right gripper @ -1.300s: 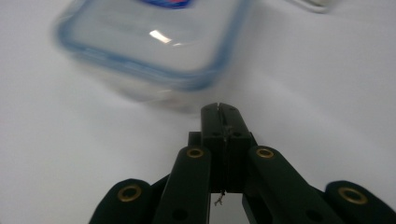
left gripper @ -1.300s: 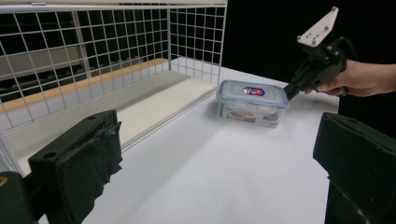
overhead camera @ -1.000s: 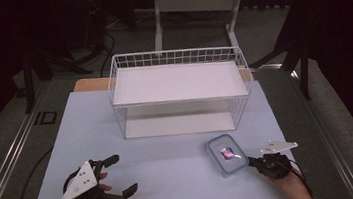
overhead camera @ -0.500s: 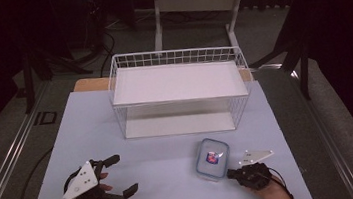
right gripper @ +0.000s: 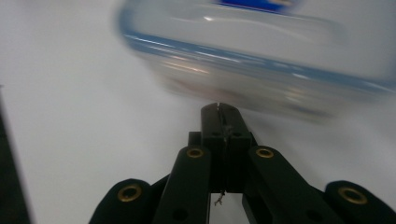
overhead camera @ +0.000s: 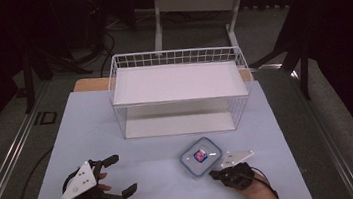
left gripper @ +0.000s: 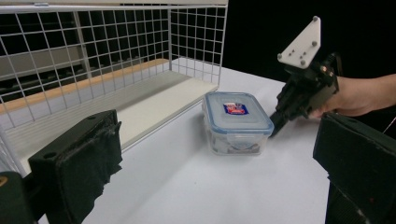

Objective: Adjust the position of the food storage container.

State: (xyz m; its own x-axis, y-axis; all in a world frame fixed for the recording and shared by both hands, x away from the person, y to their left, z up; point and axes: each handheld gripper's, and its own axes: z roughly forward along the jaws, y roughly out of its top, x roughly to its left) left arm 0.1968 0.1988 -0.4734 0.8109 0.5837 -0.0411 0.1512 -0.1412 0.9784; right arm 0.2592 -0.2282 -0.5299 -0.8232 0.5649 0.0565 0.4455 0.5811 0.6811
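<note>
Container (overhead camera: 200,155) sitting low and centre on worktop (overhead camera: 160,151), nudged likely toward wire basket (overhead camera: 177,74) by right claw (overhead camera: 214,174) pressed together at its wall, left claw (overhead camera: 115,176) idling spread, lower left.

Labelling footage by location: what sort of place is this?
Likely a lab or recording studio: a white table with a staged wire basket and container, dark surroundings, floor rails.
</note>
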